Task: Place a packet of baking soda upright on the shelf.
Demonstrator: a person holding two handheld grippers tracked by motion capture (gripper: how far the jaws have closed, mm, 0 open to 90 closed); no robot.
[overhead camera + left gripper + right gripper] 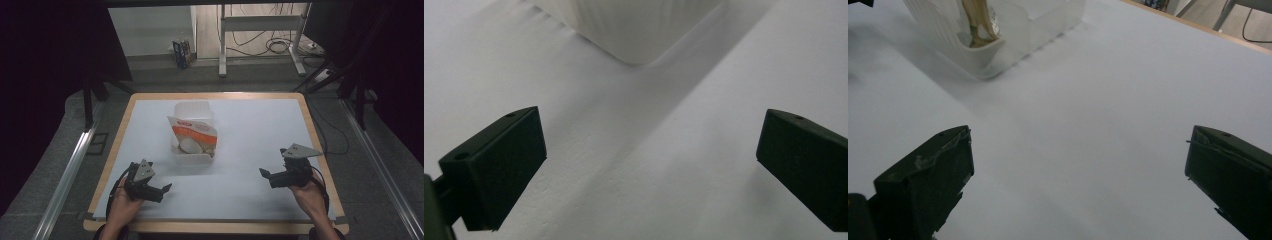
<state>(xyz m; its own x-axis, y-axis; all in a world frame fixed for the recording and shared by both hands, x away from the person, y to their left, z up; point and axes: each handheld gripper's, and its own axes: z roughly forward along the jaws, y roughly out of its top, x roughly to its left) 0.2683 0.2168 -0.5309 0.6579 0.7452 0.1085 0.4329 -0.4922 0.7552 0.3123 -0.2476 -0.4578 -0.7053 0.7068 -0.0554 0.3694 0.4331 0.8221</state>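
A clear plastic container [192,134] is sitting on the white counter [250,165], a little toward the far edge, with an orange-and-white snack packet [194,136] standing tilted inside it. The container's long axis is running from near to far. It is lying ahead and to the right of the left hand-held gripper [166,189], and ahead and well to the left of the right hand-held gripper [263,173]; the left one looks the nearer of the two. In the left gripper view the container's ribbed corner [634,30] is sitting just beyond the jaws. Both hand-held grippers are hovering low over the counter with jaws spread wide, holding nothing and touching nothing, each pointing inward toward the container from its own side.
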